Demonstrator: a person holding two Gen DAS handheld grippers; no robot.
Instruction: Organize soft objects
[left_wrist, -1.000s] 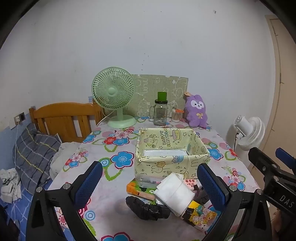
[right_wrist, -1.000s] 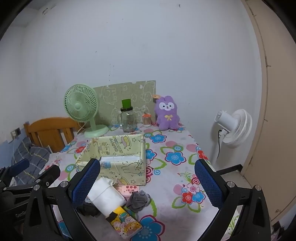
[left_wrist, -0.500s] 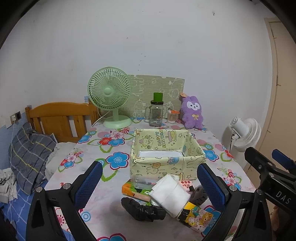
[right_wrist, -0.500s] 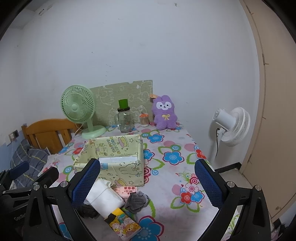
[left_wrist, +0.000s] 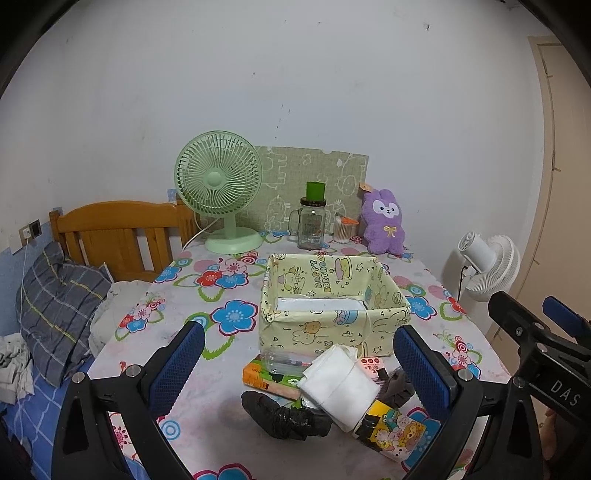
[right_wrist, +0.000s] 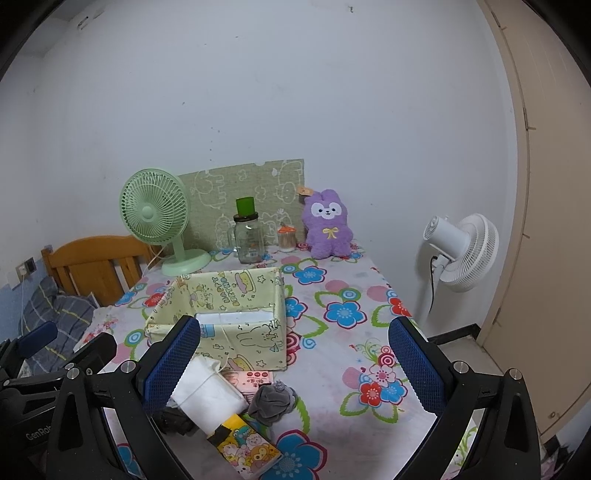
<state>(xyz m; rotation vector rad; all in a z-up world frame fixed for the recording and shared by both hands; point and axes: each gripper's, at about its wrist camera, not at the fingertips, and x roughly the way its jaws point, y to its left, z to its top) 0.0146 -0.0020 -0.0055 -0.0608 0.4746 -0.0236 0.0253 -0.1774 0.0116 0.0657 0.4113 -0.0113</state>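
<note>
A yellow cartoon-print fabric box (left_wrist: 334, 306) (right_wrist: 236, 317) stands mid-table with a white flat thing inside. In front of it lie a folded white cloth (left_wrist: 341, 384) (right_wrist: 207, 393), a black sock (left_wrist: 284, 415), a grey sock (right_wrist: 273, 400) (left_wrist: 397, 386), a cartoon-print packet (left_wrist: 391, 430) (right_wrist: 245, 445) and an orange-green book (left_wrist: 269, 376). My left gripper (left_wrist: 295, 369) is open and empty, above the pile at the near edge. My right gripper (right_wrist: 291, 363) is open and empty, over the grey sock.
A green desk fan (left_wrist: 219, 184), a glass jar with a green lid (left_wrist: 312, 218), a small swab jar (left_wrist: 343, 229) and a purple plush rabbit (left_wrist: 384, 221) stand along the back wall. A white floor fan (right_wrist: 461, 251) stands right of the table. A wooden headboard (left_wrist: 118, 232) and pillow are left.
Both grippers have drawn back and risen slightly, so the table and box look a little farther off. Nothing on the table has moved.
</note>
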